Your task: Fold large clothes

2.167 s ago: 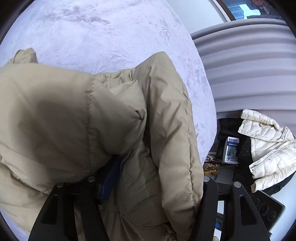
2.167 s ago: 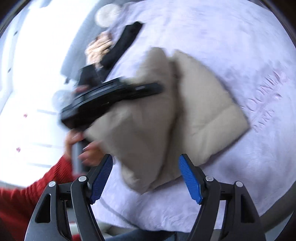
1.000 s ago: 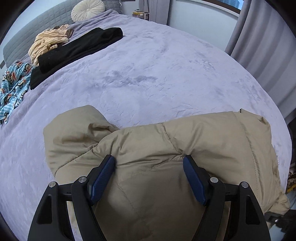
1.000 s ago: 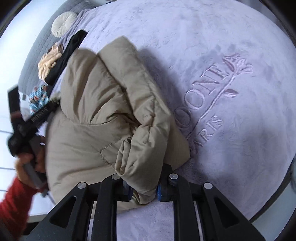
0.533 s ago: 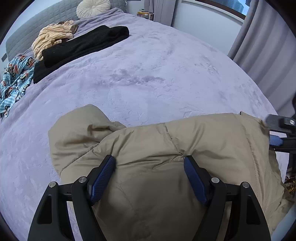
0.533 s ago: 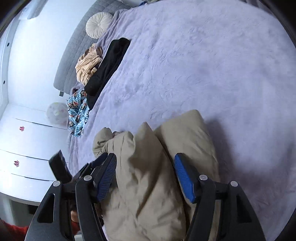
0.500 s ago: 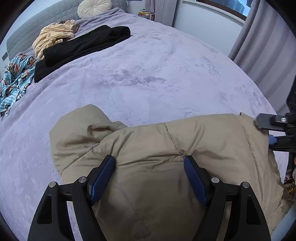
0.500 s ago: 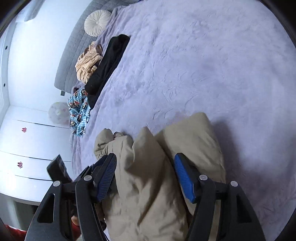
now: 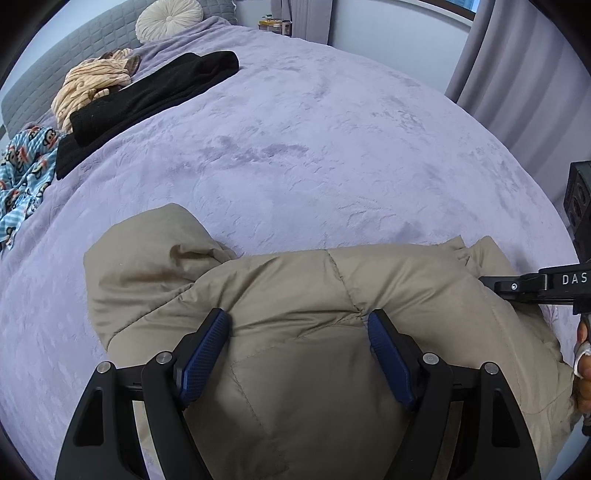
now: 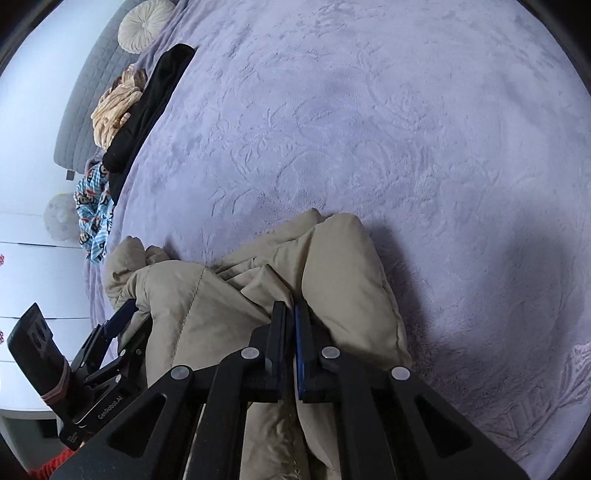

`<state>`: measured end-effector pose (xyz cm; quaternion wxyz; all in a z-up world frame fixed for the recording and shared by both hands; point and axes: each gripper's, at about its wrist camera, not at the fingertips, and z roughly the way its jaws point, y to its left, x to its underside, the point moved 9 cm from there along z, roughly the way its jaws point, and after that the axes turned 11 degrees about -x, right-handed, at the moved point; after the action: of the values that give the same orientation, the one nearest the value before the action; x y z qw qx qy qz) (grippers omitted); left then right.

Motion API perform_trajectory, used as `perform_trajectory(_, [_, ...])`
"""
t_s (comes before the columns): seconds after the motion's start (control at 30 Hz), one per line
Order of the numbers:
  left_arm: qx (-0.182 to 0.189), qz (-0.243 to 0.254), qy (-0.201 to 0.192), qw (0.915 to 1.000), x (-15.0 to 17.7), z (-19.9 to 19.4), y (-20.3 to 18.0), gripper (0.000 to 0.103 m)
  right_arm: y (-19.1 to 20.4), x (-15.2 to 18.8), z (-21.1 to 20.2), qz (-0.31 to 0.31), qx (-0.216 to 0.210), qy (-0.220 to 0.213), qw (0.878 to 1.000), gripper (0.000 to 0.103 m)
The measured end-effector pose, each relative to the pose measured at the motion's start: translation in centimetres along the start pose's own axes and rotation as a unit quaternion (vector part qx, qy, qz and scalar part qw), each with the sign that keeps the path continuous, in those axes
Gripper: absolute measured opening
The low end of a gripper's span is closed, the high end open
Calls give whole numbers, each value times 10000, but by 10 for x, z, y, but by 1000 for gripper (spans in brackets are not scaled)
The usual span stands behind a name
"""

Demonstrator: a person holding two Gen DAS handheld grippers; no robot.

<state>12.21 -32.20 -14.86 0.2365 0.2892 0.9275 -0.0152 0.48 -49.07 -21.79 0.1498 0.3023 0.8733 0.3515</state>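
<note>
A beige puffer jacket [image 9: 295,295] lies bunched at the near edge of the lavender bed [image 9: 314,147]; it also shows in the right wrist view [image 10: 343,280]. My left gripper [image 9: 297,332] is open, its blue pads [image 9: 207,350] resting on the jacket's top without pinching it. My right gripper [image 10: 290,314] is shut on a fold of the jacket at its right end, and shows in the left wrist view [image 9: 495,282]. The left gripper appears in the right wrist view [image 10: 122,314] at the jacket's left end.
A black garment [image 9: 147,92], a tan striped cloth [image 9: 92,81], a blue patterned cloth [image 9: 26,166] and a round cushion [image 9: 168,16] lie at the far left of the bed. Grey curtains [image 9: 517,74] hang at right. Embroidered lettering [image 10: 554,387] marks the bedspread.
The right gripper, open around the jacket's end half a second ago, has closed on a fold. The left gripper stays open on the jacket, barely moved.
</note>
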Motion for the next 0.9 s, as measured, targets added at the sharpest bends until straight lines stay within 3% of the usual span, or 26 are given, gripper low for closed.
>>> perform_trajectory(0.2, [-30, -37, 71, 10000, 2, -4, 10, 79, 32, 12, -35, -468, 275, -180, 9984, 8])
perform_trajectory(0.37, [-8, -108, 165, 9998, 5, -6, 18, 79, 58, 34, -64, -879, 212, -339, 9953, 8])
perform_trajectory(0.6, [-85, -255, 267, 9993, 10, -21, 36, 79, 61, 74, -53, -1133, 458, -37, 9925, 8])
perform_trajectory(0.8, [-82, -547, 355, 9978, 28, -42, 60, 79, 43, 85, -39, -847, 513, 172, 9949, 8])
perform_trajectory(0.83, [-94, -578, 335, 9977, 31, -46, 63, 81, 42, 86, -38, -818, 514, 166, 9952, 8])
perform_trajectory(0.87, [-129, -608, 327, 9975, 34, -49, 66, 102, 41, 86, -38, -789, 508, 157, 9955, 8])
perform_trajectory(0.9, [-184, -657, 299, 9972, 37, -52, 69, 103, 40, 87, -38, -750, 501, 170, 9958, 8])
